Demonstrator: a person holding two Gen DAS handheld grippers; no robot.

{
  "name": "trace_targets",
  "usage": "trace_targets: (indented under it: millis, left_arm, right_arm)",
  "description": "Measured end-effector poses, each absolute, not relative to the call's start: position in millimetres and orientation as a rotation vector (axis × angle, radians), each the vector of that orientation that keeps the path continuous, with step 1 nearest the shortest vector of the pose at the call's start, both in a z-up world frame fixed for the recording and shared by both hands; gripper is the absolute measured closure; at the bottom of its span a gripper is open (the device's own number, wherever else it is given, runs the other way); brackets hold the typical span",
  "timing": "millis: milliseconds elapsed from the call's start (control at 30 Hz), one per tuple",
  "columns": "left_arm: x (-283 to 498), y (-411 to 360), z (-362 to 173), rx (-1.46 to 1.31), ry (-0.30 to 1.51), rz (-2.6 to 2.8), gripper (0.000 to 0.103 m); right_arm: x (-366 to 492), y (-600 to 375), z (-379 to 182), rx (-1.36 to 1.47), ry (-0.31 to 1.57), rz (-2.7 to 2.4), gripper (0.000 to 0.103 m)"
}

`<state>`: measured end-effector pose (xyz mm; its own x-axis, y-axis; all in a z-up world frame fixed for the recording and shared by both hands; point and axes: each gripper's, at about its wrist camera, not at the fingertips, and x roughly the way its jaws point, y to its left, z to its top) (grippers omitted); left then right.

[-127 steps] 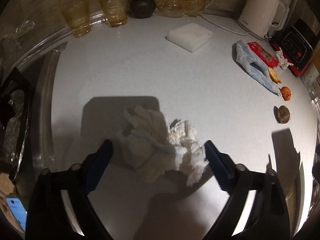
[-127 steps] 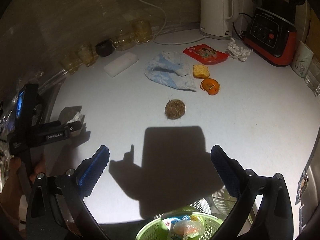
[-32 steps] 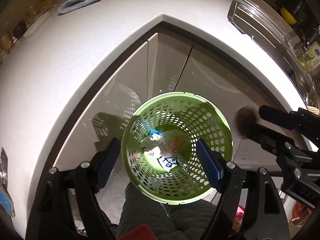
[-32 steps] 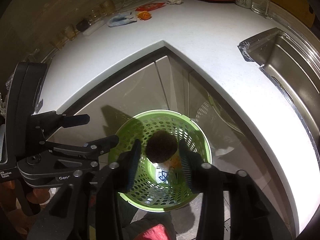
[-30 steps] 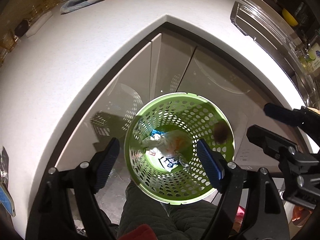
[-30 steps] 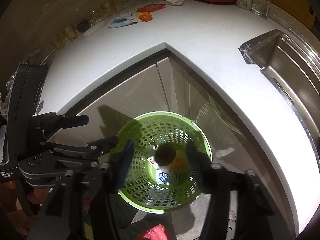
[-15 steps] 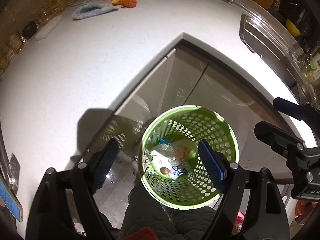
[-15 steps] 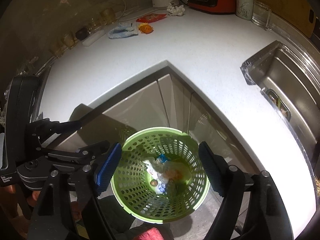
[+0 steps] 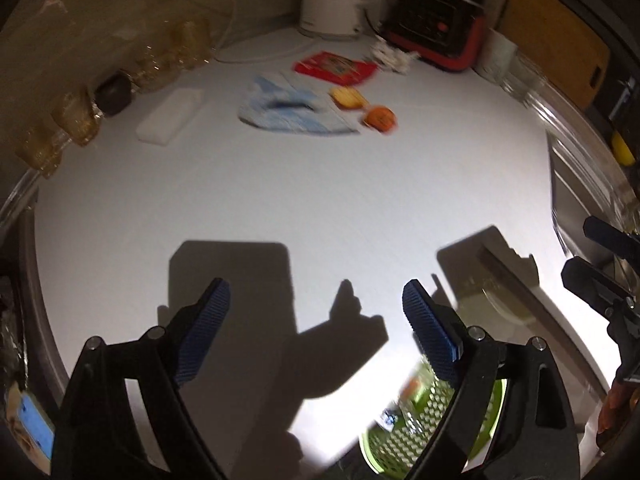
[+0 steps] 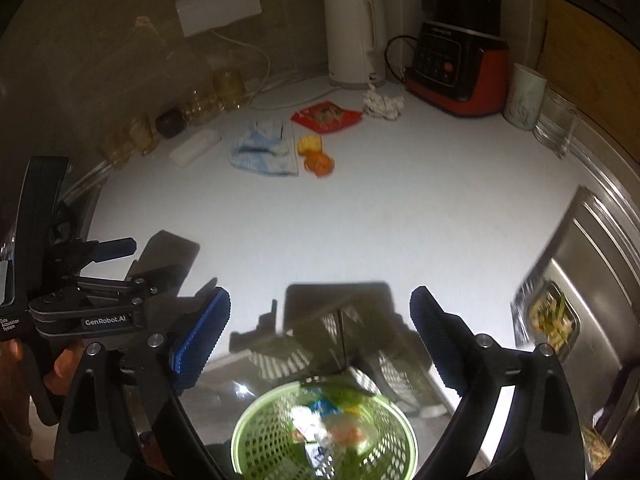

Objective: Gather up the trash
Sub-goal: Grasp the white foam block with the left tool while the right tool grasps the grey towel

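The green perforated basket (image 10: 276,446) stands on the floor below the counter corner with several pieces of trash in it; it also shows in the left wrist view (image 9: 404,436). My left gripper (image 9: 316,332) is open and empty above the white counter. My right gripper (image 10: 320,336) is open and empty over the counter edge, above the basket. Far back on the counter lie a blue cloth (image 10: 262,152), a red wrapper (image 10: 326,116), a yellow piece (image 10: 310,144), an orange peel (image 10: 319,164) and a crumpled tissue (image 10: 382,104). These also show in the left wrist view: cloth (image 9: 288,110), wrapper (image 9: 334,68), peel (image 9: 379,118).
A white kettle (image 10: 354,52), a red and black appliance (image 10: 458,64), a cup (image 10: 524,96) and amber glasses (image 10: 216,92) line the back wall. A white sponge (image 10: 194,146) lies left of the cloth. A steel sink (image 10: 580,276) is at the right.
Both grippers have tilted up from looking down into the basket to looking across the counter. The brown ball dropped from the right gripper into the basket a second ago.
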<state>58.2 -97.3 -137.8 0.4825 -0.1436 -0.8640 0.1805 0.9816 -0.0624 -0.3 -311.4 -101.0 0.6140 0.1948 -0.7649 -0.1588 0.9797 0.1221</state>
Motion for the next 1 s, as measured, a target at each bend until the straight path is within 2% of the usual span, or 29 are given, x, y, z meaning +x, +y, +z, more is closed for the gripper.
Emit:
trace_targets:
  millis: [267,333,533,800,1000]
  left_arm:
    - [147,-21,-134,-0.028,0.995,-0.056,0.018]
    - [166,-2,-138,-0.046,0.989,-0.028,0.016]
    - [221,40,-153,-0.09,0.989,0.031,0.013]
    - [277,55,-181,-0.096,1.03,0.014,0.013]
    - [290,46,-199,-0.07,1.056,-0.014,0.013]
  right_arm:
    - [84,-275,-103,0.074,0.891,0.246,0.011]
    - [104,-261,-107,0.073,0.899,0.259,0.007]
    - [167,-218,-121,0.057,0.931,0.303,0.007]
    - [243,-169,-150,0.018,0.993,0.346,0.007]
    - [272,-150,-171,-0.022,1.03,0.355,0.007]
